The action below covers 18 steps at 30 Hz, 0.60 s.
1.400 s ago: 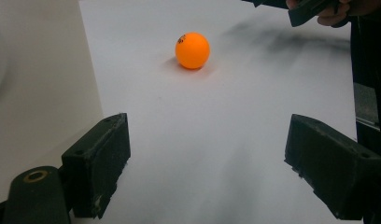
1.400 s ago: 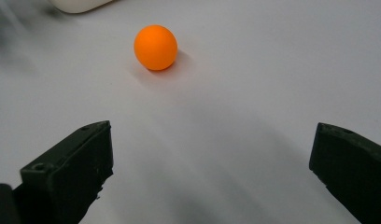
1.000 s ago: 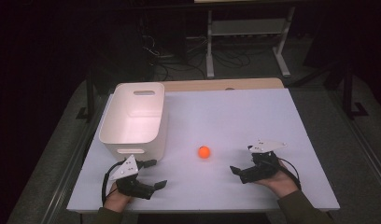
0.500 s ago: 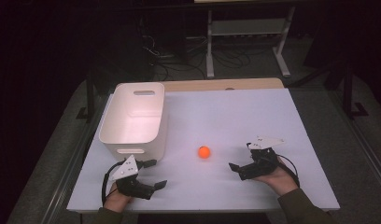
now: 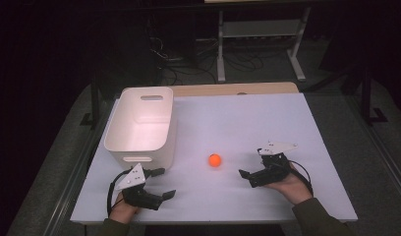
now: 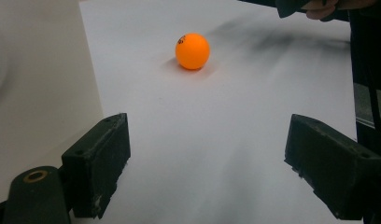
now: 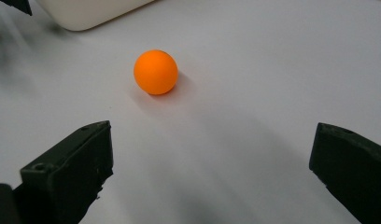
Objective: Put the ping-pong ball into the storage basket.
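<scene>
Two grippers rest low at the near edge of the white table (image 5: pixel 287 123), jaws spread wide and empty: the left gripper (image 5: pixel 161 183) near the tub's front corner, the right gripper (image 5: pixel 243 175) just short of the ball. The orange ball (image 5: pixel 214 160) lies bare on the table between them, beside the white tub (image 5: pixel 139 147). Step in hand, by appearance: approach. Next, the right gripper would need to straddle the ball squarely before closing, lest it roll.
</scene>
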Motion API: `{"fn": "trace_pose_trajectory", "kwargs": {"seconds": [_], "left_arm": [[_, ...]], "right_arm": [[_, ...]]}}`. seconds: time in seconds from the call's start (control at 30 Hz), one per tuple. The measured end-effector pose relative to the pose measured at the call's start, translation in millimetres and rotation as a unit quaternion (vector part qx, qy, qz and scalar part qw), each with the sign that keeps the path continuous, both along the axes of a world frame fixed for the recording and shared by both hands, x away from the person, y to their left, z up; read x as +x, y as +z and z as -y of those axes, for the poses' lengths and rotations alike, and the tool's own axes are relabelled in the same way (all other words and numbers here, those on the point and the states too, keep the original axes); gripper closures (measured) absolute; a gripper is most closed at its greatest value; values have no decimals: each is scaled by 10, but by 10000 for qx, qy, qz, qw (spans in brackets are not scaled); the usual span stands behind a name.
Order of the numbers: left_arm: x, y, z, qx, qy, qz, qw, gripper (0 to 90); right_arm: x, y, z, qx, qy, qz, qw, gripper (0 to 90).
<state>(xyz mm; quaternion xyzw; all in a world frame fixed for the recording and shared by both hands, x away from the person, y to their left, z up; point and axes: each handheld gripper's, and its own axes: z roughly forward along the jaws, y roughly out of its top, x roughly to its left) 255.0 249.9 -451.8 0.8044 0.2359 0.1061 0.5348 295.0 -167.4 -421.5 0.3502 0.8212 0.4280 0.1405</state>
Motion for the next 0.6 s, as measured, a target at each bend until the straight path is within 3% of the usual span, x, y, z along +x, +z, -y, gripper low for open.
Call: {"fn": "trace_pose_trajectory", "kwargs": {"seconds": [0.6], "left_arm": [[-4,1,0,-1,4,8,10000,140]], "right_arm": [[67,47,-47,78,26,16,10000,0]]}}
